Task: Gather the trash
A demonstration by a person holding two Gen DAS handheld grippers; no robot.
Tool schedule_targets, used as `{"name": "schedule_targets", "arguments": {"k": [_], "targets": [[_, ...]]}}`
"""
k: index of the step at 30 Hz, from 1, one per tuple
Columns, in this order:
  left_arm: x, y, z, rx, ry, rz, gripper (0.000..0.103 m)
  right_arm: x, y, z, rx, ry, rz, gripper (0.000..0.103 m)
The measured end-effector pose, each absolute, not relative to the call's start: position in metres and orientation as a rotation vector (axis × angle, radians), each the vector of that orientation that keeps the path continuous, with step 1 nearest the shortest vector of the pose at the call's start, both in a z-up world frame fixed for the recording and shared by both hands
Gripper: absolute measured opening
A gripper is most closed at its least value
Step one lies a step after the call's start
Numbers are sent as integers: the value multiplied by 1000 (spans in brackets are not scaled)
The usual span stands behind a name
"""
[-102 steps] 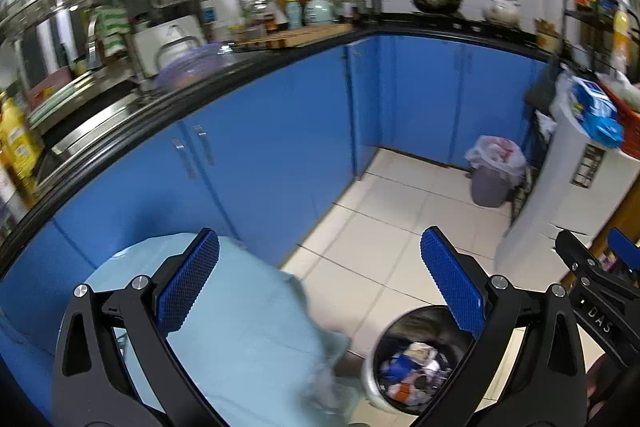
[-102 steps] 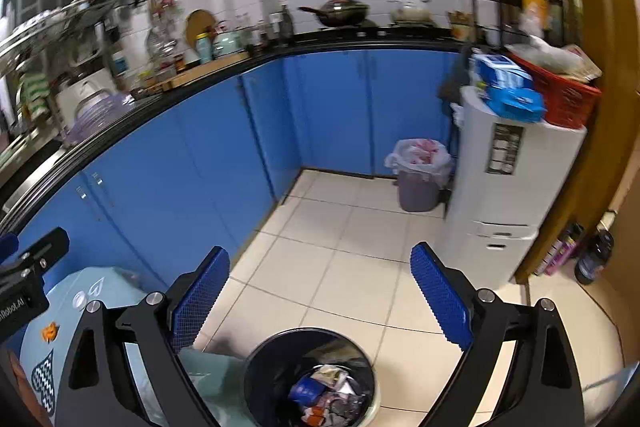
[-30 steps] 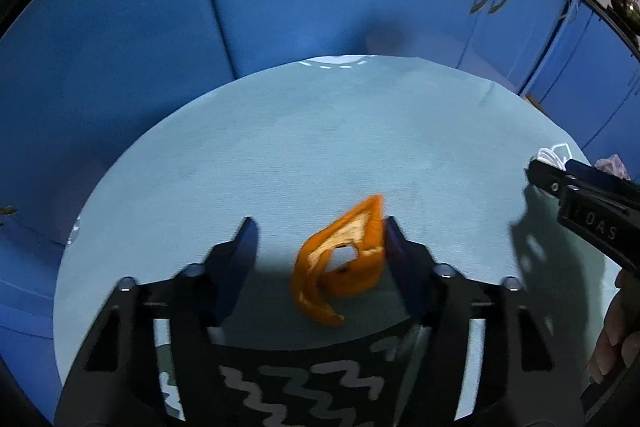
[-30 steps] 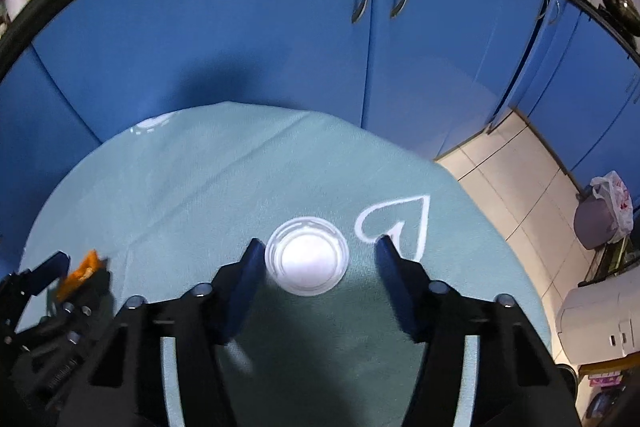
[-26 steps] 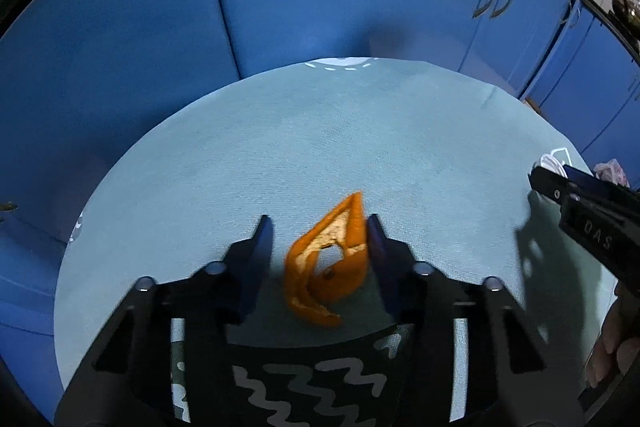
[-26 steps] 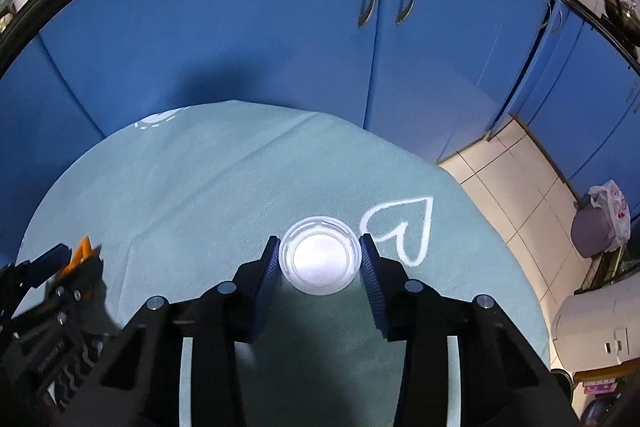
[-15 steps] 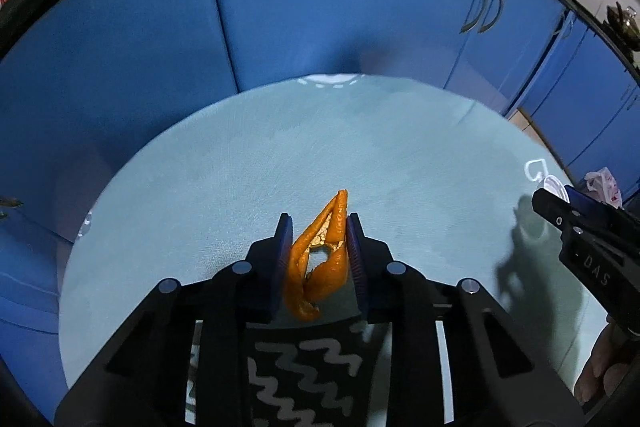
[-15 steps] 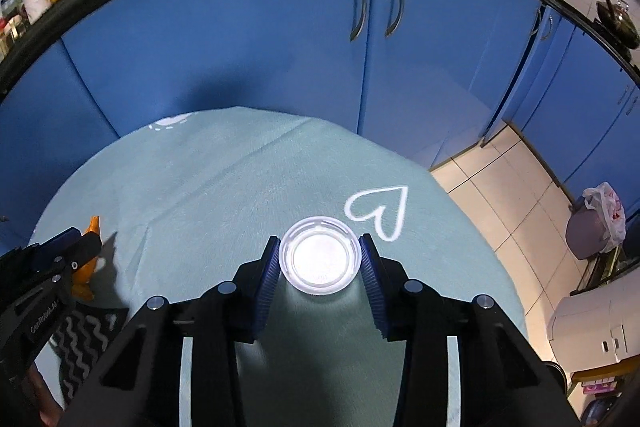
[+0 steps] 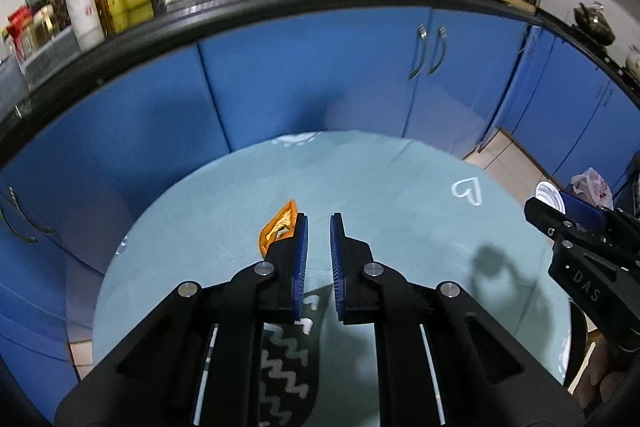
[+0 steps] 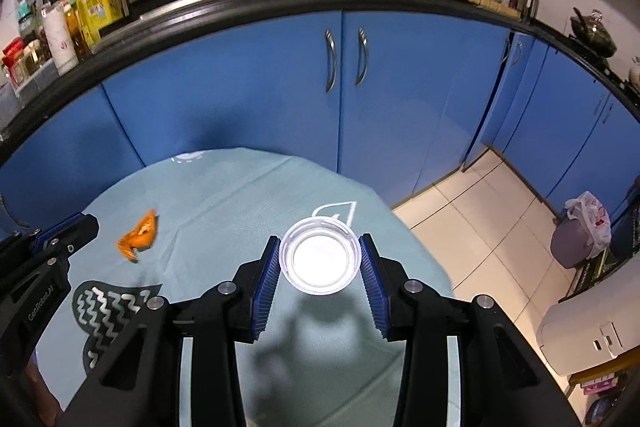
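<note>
An orange peel [image 9: 279,227] lies on the round table's pale teal cloth [image 9: 380,187], just left of and outside my left gripper [image 9: 317,223]. The left jaws stand almost together with nothing between them, raised above the table. The peel also shows in the right wrist view [image 10: 138,235], loose on the cloth. My right gripper [image 10: 319,261] is shut on a clear plastic cup [image 10: 319,261], seen from above, held over the table's right side. The cup also shows in the left wrist view [image 9: 549,195].
Blue cabinets [image 10: 344,83] curve behind the table under a black counter. A grey bin with a white bag [image 10: 576,239] stands on the tiled floor at right. A white appliance [image 10: 588,327] is at the lower right. A dark wavy patch [image 10: 108,311] marks the cloth.
The left jaws closed further and lifted; the peel slipped out to the left and stays on the cloth. The right gripper lifted the cup off the table.
</note>
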State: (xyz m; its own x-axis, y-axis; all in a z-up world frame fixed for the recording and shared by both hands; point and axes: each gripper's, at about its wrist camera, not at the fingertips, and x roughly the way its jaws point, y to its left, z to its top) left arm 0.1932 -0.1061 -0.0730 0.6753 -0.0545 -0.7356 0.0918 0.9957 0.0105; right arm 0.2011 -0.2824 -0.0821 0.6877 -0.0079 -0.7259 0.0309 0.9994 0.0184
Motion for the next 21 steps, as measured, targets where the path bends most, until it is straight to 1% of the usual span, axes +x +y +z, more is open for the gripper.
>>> {"name": "schedule_targets", "arguments": {"k": [5, 8, 12, 14, 15, 16, 17, 18, 19, 21], "targets": [[183, -110, -67, 53, 818, -89, 10, 181, -288, -69, 8, 770, -36, 39], [187, -102, -77, 48, 822, -65, 12, 177, -290, -71, 10, 770, -41, 39], [206, -76, -100, -16, 905, -47, 12, 182, -289, -80, 8, 789, -40, 39], [213, -67, -109, -47, 933, -51, 15, 191, -286, -87, 16, 801, -35, 39], [216, -63, -113, -59, 945, -50, 28, 193, -285, -89, 18, 804, -33, 39], [221, -58, -119, -77, 955, -47, 65, 200, -282, -94, 20, 814, -29, 39], [223, -54, -122, -87, 953, -37, 91, 203, -281, -97, 20, 820, -27, 39], [223, -50, -123, -98, 923, -25, 97, 207, -279, -101, 20, 830, -23, 39], [222, -47, -122, -100, 877, -6, 100, 212, -278, -106, 19, 840, -20, 39], [229, -48, -125, -64, 862, 16, 100, 221, -275, -114, 18, 859, -13, 39]]}}
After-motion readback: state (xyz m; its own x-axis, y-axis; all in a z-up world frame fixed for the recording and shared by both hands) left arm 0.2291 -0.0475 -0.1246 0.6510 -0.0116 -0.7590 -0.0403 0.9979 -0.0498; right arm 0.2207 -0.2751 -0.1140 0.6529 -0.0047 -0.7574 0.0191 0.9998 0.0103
